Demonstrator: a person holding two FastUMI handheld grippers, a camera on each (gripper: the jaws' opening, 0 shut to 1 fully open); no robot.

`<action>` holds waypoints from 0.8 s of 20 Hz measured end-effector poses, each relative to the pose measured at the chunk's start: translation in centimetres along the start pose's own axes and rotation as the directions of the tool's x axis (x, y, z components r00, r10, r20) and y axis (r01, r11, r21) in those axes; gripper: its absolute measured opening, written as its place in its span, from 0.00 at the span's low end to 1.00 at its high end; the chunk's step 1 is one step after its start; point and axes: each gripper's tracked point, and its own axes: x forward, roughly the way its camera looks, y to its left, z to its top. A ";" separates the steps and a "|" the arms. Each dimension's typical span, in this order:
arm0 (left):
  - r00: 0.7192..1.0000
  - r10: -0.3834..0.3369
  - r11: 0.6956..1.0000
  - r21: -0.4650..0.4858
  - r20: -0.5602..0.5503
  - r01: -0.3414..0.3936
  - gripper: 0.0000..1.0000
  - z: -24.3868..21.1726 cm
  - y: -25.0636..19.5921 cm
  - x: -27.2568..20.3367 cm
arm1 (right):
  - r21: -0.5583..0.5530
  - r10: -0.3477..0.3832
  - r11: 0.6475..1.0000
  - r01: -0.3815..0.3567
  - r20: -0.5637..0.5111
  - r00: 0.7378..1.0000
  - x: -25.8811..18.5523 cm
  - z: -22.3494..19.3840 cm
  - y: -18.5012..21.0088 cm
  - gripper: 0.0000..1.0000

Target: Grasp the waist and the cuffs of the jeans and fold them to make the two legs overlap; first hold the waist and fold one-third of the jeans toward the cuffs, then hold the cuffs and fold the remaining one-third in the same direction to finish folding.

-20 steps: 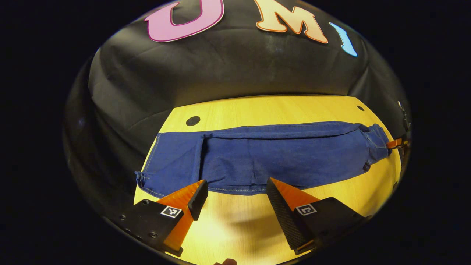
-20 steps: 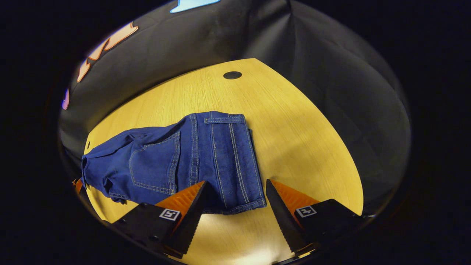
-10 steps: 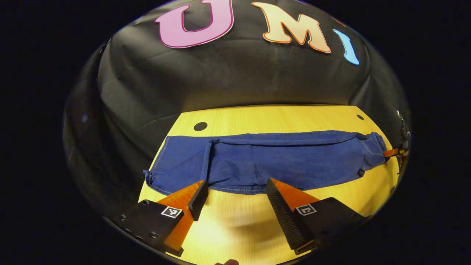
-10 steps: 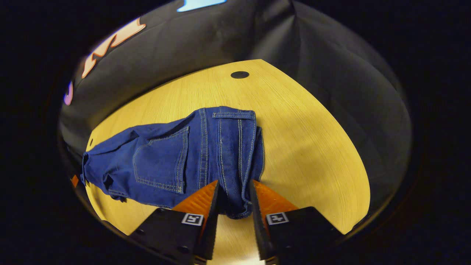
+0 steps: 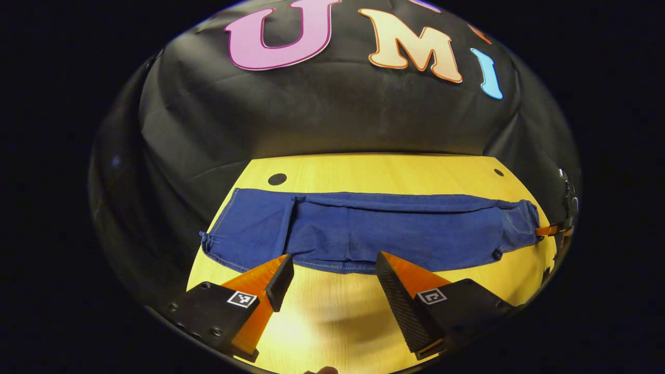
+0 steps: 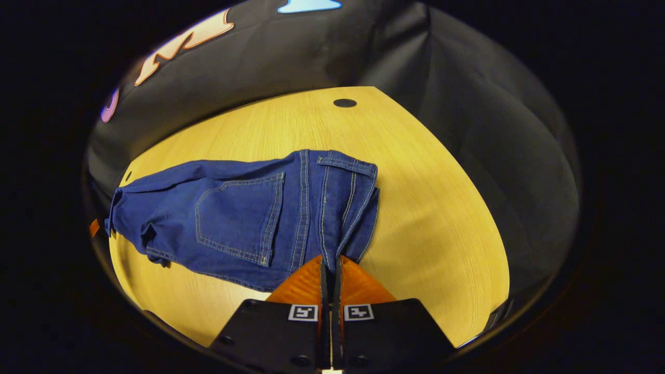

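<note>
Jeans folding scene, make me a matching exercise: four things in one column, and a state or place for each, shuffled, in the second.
Things:
1. left hand-held gripper
2. right hand-held gripper
3. jeans
4. back pocket

States or places:
A. lying stretched out flat across the wooden table
B. shut on the waist edge of the denim
C. open, fingers just short of the near edge of the leg
D. facing up, beside the waistband

Pairs: 1-C, 2-B, 3-A, 4-D

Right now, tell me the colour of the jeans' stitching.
Pale thread on dark blue jeans; clearest in the right gripper view.
</note>
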 end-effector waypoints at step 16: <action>0.996 -0.059 0.997 -0.038 0.068 0.062 0.96 -0.2 0.3 -3.0 | 0.033 -0.023 0.999 0.013 0.332 0.943 -8.0 11.1 6.6 0.02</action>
